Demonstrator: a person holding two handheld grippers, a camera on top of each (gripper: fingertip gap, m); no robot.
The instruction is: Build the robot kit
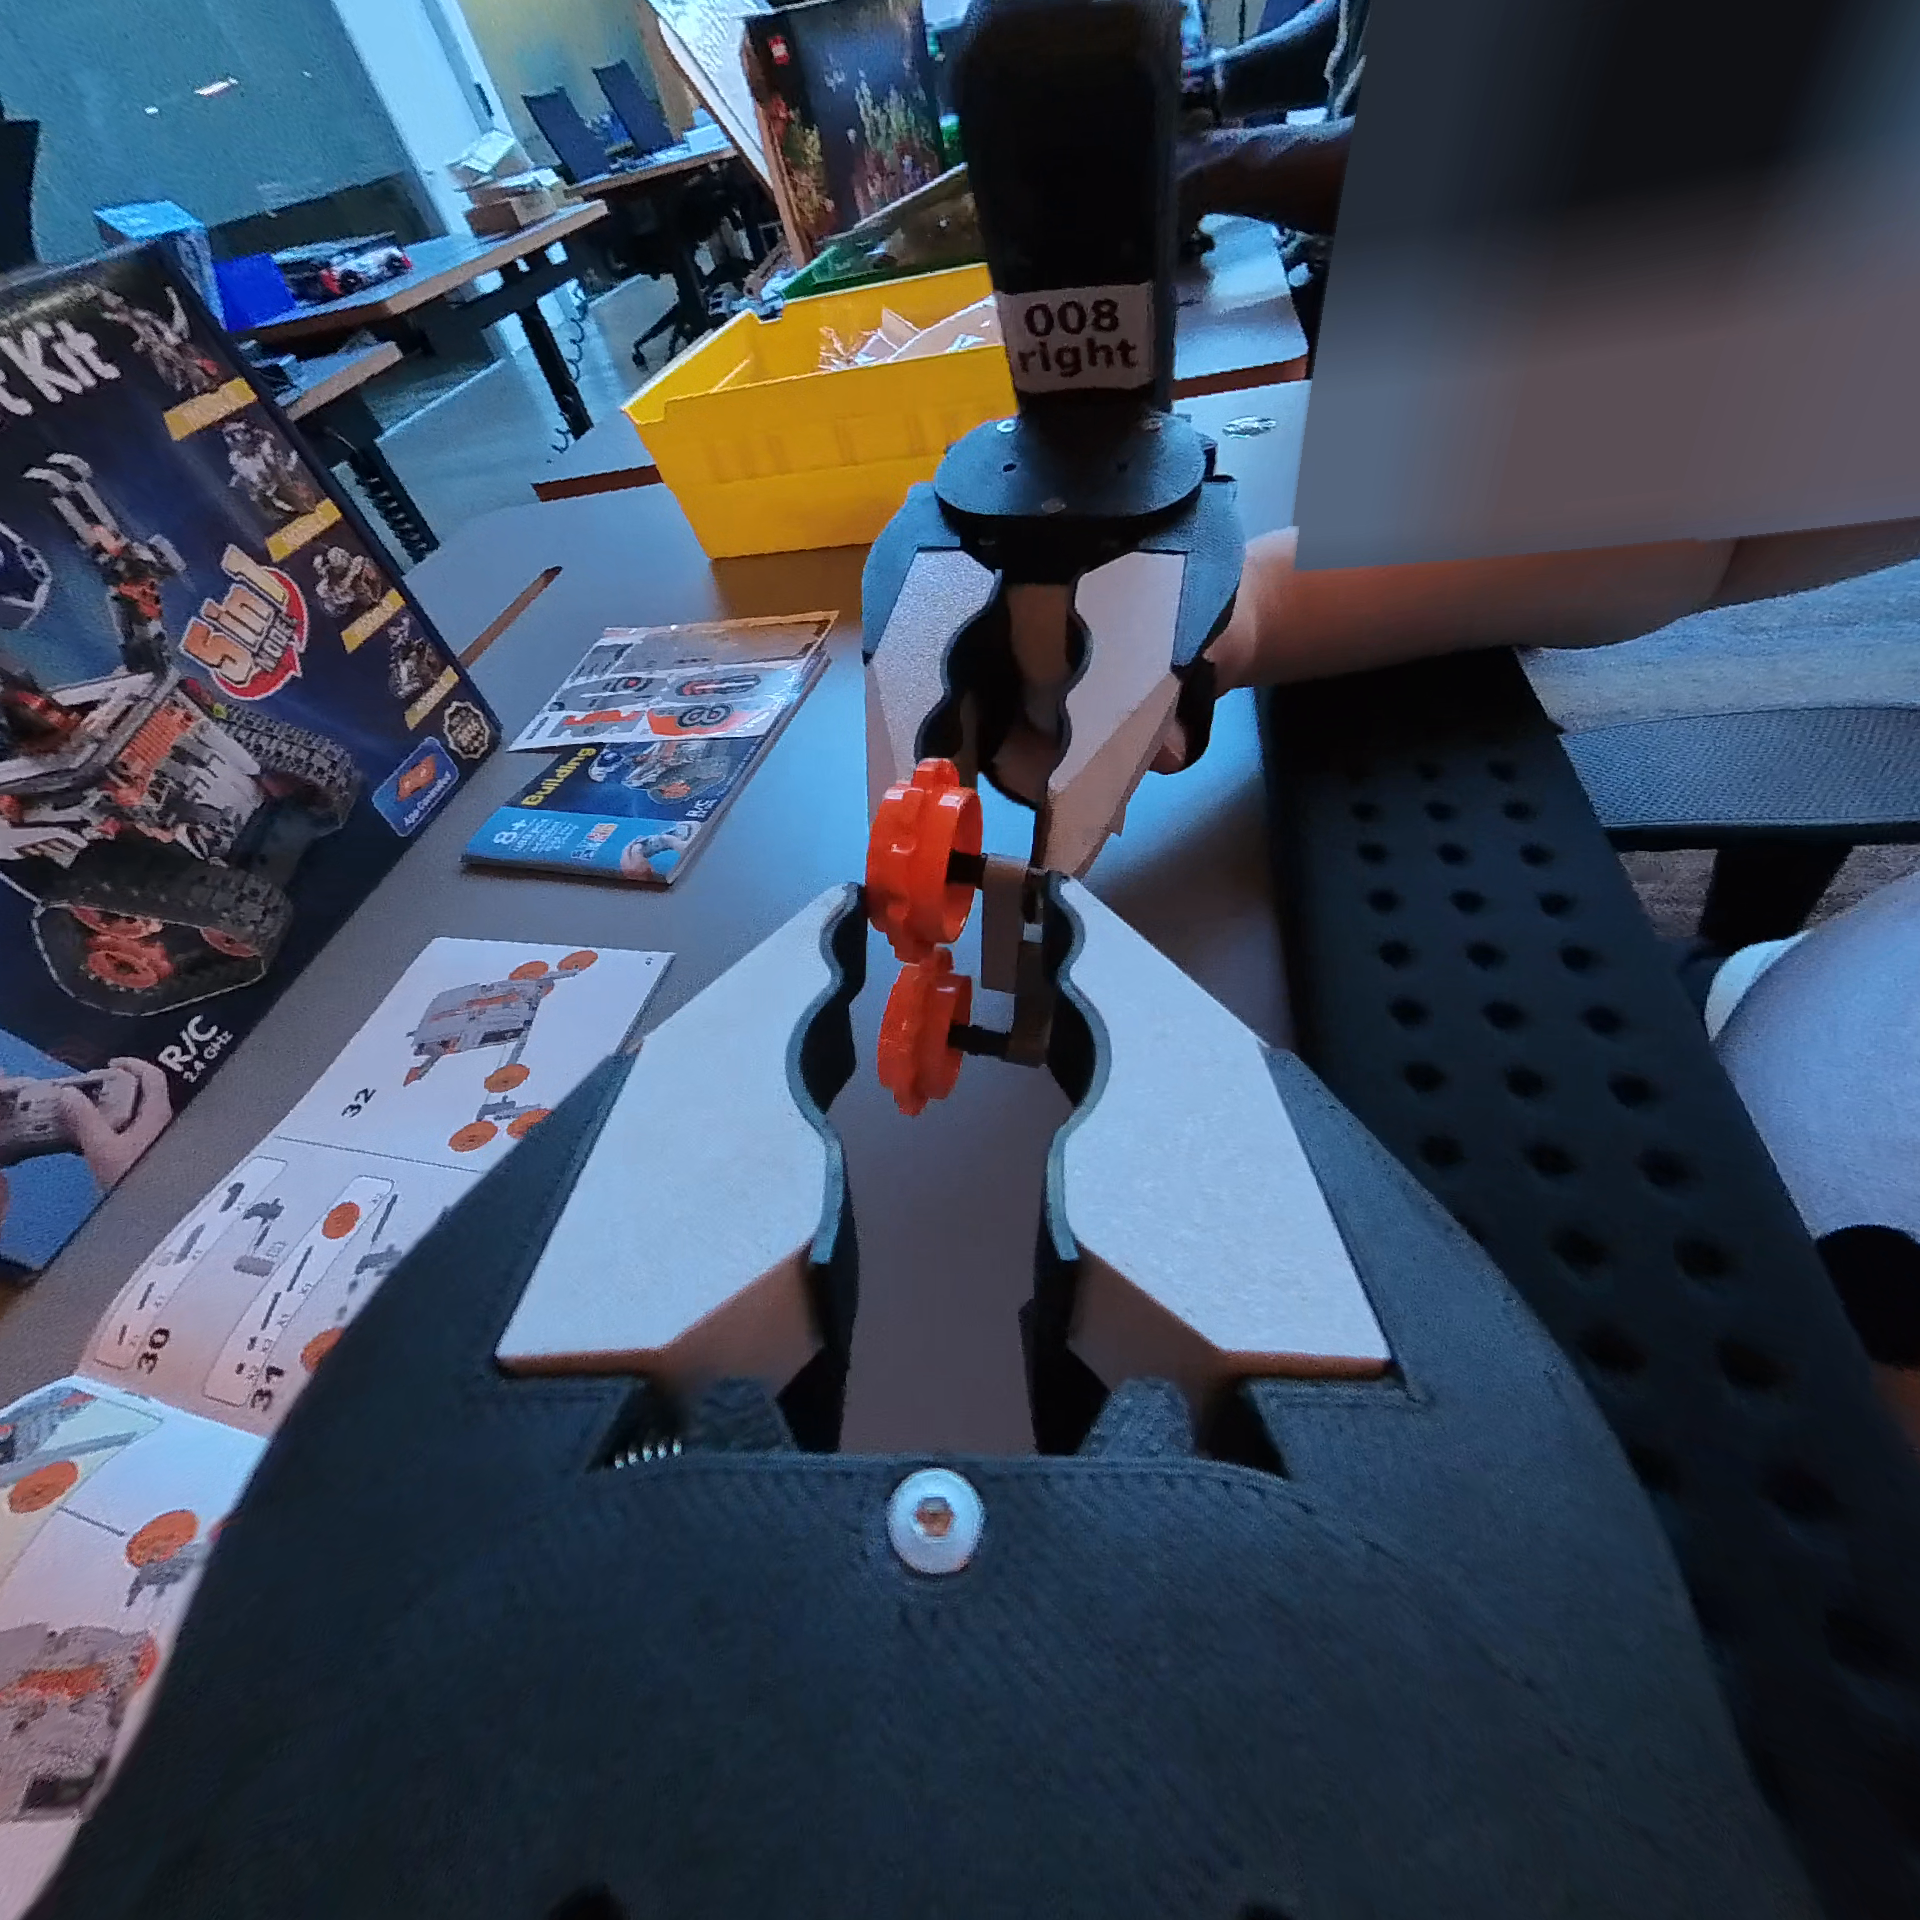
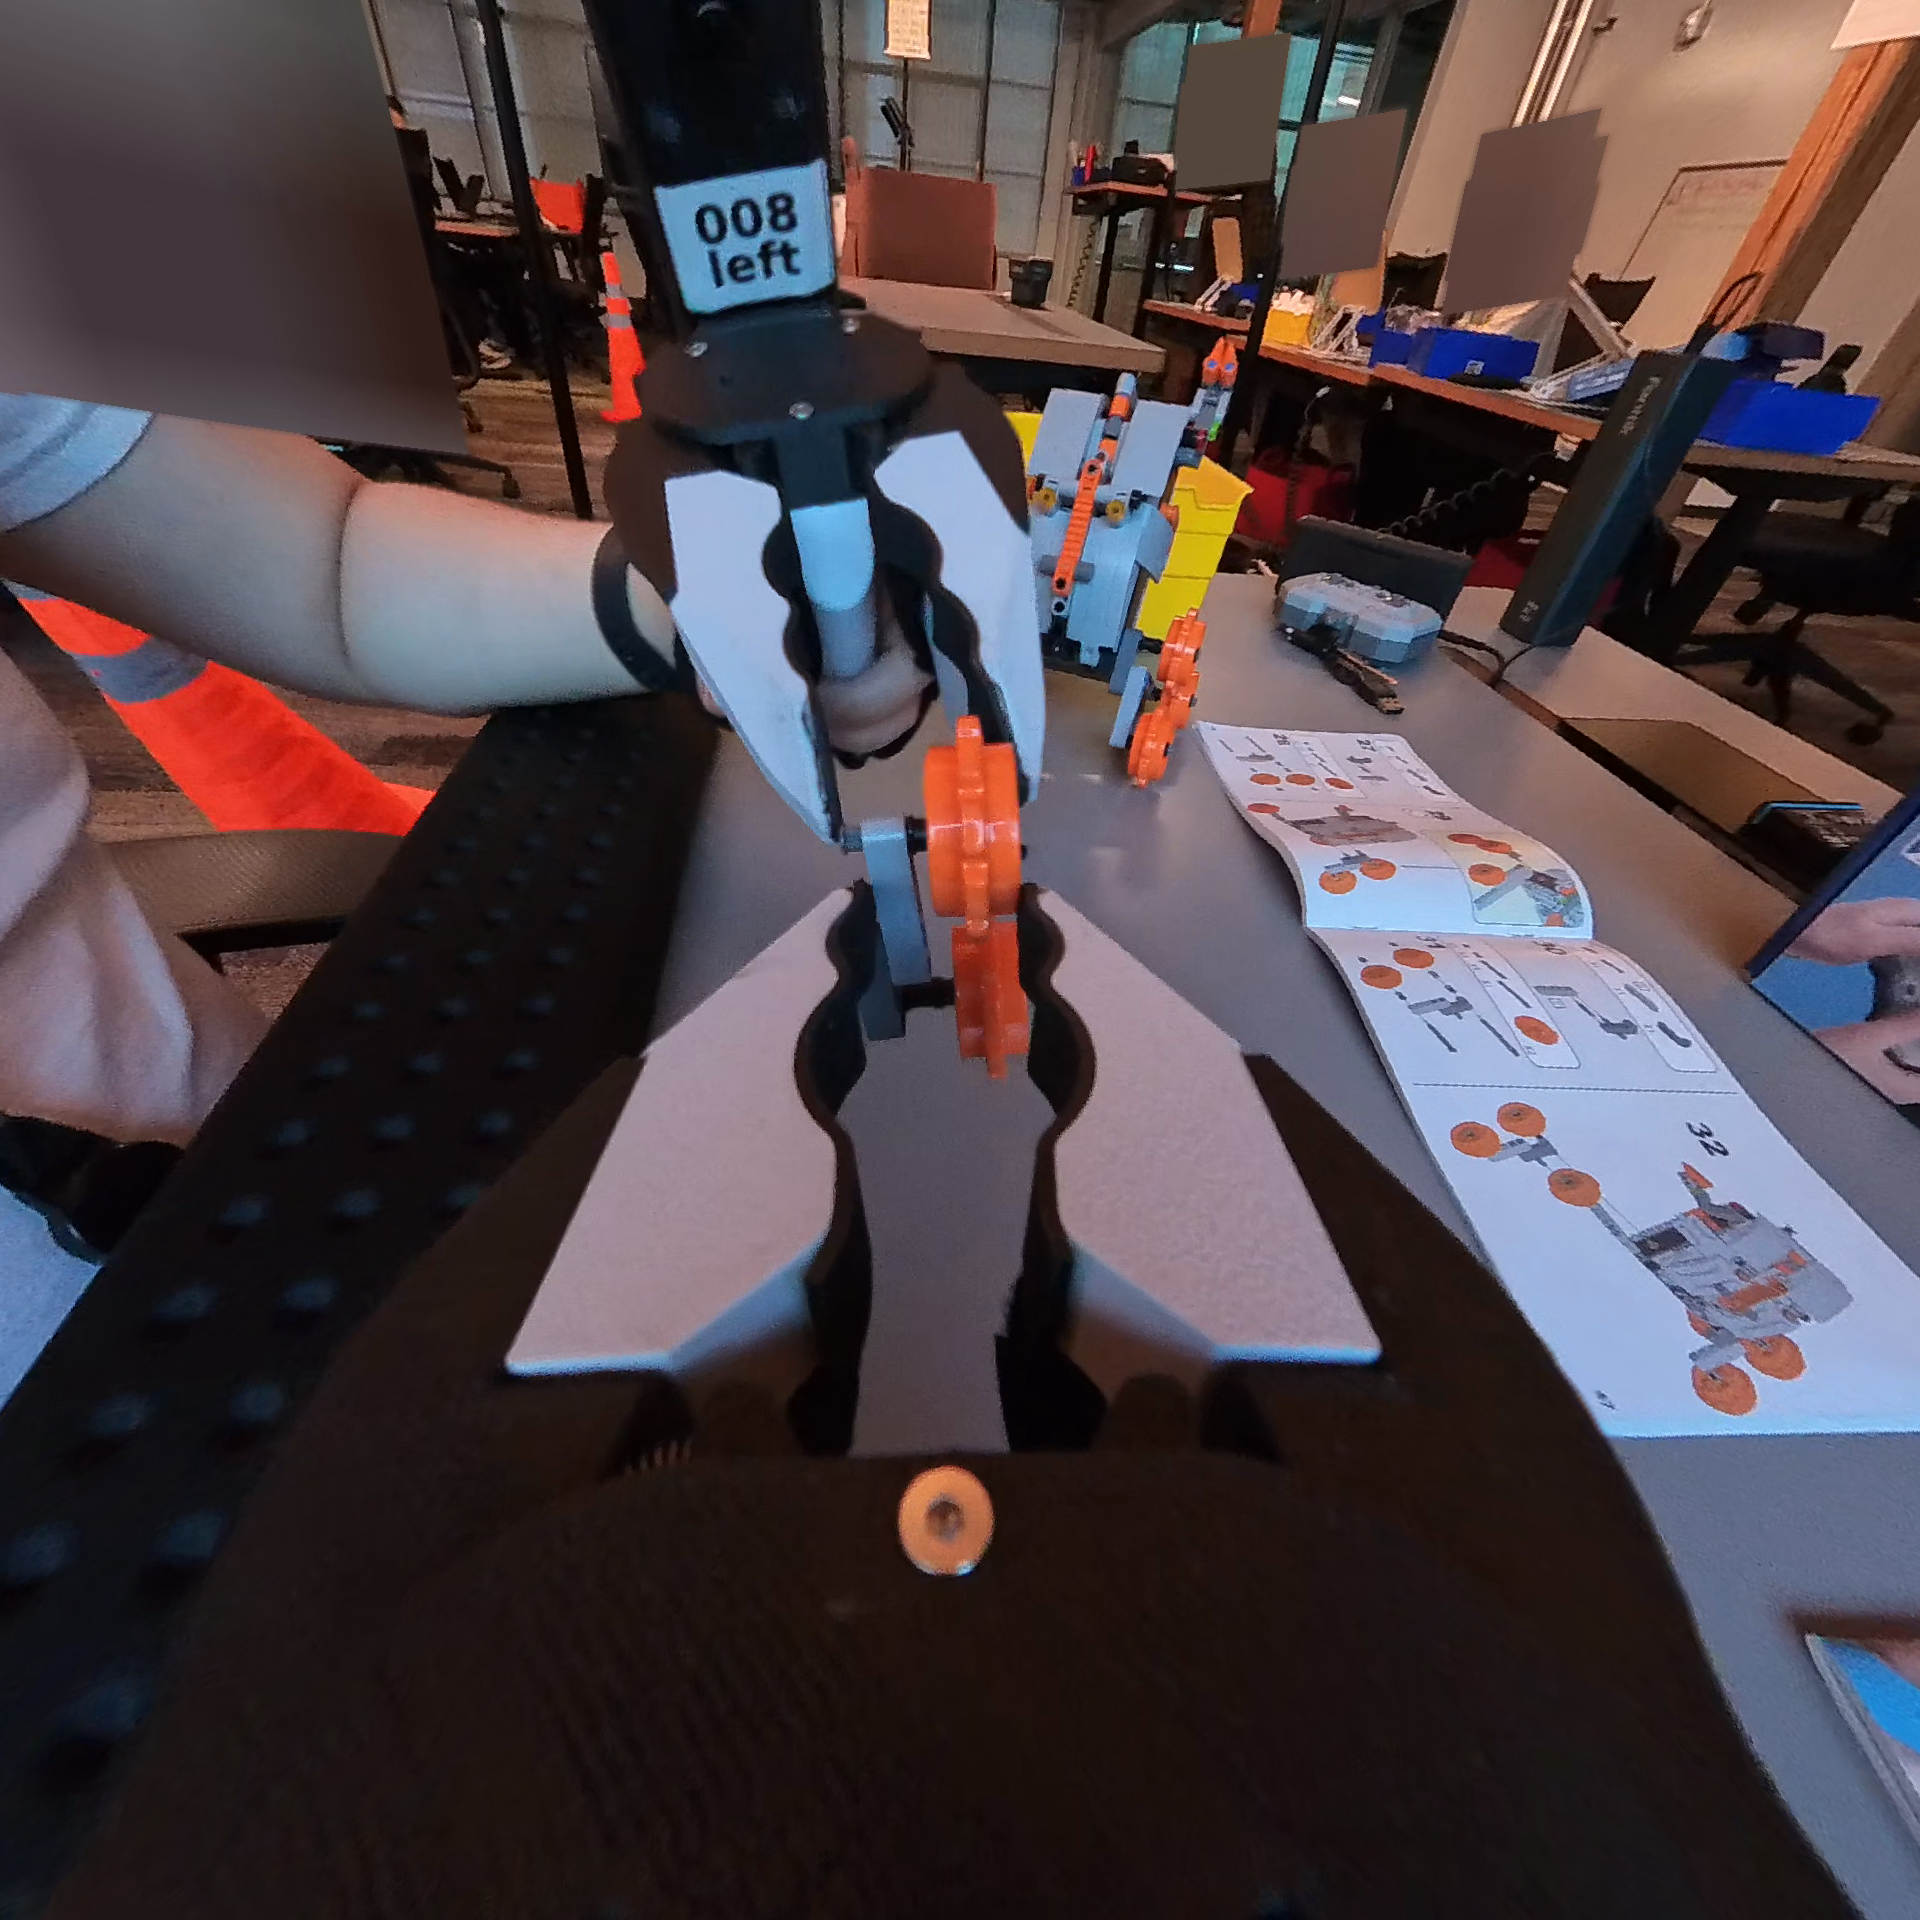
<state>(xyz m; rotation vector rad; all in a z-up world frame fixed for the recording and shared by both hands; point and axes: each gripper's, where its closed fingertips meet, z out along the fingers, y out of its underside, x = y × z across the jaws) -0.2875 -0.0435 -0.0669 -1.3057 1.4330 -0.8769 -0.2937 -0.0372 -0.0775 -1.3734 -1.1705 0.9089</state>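
Both grippers meeting over the tabletop (image 2: 1226, 935) on one small gear assembly (image 1: 961, 935).

Left gripper (image 1: 951, 904) gripping the lower part of the grey beam carrying two orange gears, fingers (image 1: 727, 1101) narrowed around it near the tips; right gripper (image 2: 940, 914) closing on the same piece from the opposite side, fingers (image 2: 1164, 1122) narrowed likewise, lower orange gear (image 2: 987, 997) sitting between them (exact contact on the right side hard to tell). Assembly hanging in the air above the tabletop, between the two sets of tips. Lying open just beside: an instruction booklet (image 2: 1507, 1039); standing farther back, a partly built grey and orange model (image 2: 1122, 551), a yellow bin (image 1: 821, 436), a printed kit box (image 1: 197, 665) and a black perforated chair back (image 1: 1507, 1039) along the edge.
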